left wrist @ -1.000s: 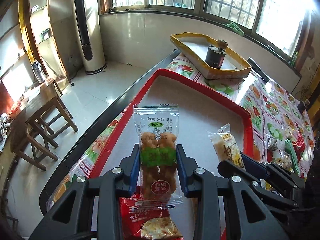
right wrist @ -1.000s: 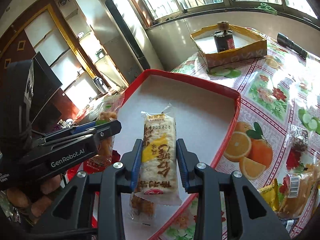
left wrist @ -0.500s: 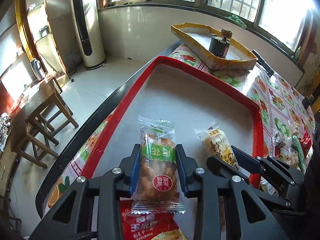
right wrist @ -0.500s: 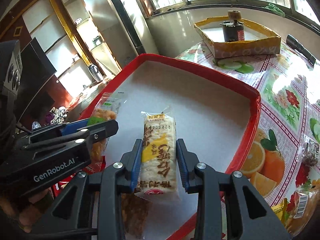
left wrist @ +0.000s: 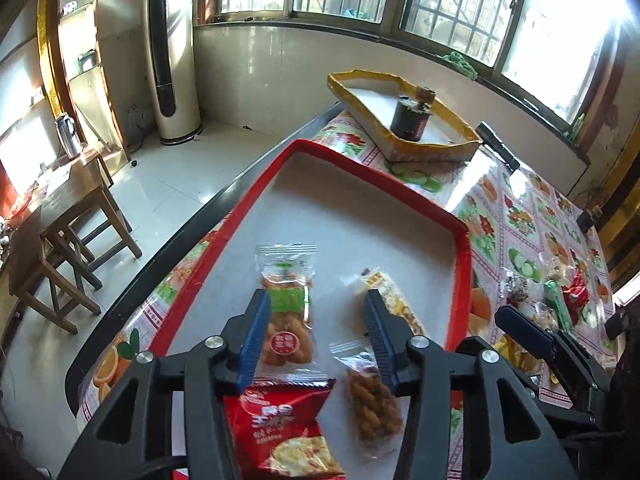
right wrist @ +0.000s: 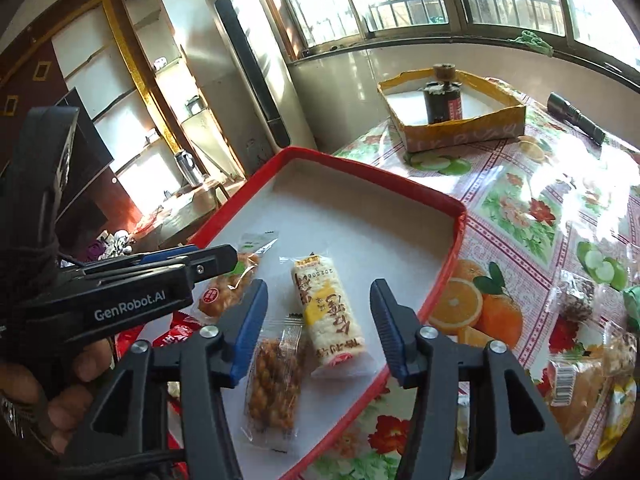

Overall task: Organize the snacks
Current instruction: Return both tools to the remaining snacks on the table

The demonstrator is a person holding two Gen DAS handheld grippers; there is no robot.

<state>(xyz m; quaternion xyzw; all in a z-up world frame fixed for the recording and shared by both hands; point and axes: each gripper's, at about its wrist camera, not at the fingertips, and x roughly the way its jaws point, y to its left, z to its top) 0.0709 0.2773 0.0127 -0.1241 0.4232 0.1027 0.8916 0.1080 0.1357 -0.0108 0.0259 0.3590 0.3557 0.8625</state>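
Observation:
A red-rimmed white tray (left wrist: 256, 200) (right wrist: 448, 268) lies on the flowered tablecloth. In the left wrist view my left gripper (left wrist: 316, 312) has its jaws opening above the tray. The fried dough twist packet (left wrist: 286, 312) lies flat on the tray by the left pad, free of the pads. In the right wrist view my right gripper (right wrist: 318, 300) also has its jaws opening, and the yellow-and-white rice cracker bar (right wrist: 328, 312) lies loose on the tray between them. A small brown twist packet (right wrist: 276, 376) (left wrist: 372, 400) and a red snack bag (left wrist: 288, 428) lie nearer on the tray.
A yellow cardboard box lid (left wrist: 404, 120) (right wrist: 460, 120) holding a dark jar stands at the table's far end, with a black flashlight (right wrist: 576, 118) beside it. Several loose snack packets (left wrist: 560, 304) (right wrist: 588, 376) lie on the cloth right of the tray. A person's hand (right wrist: 40, 396) holds the left gripper.
Both grippers have opened and let go: the dough twist packet and the rice cracker bar now lie on the tray. Both grippers have pulled back and up a little.

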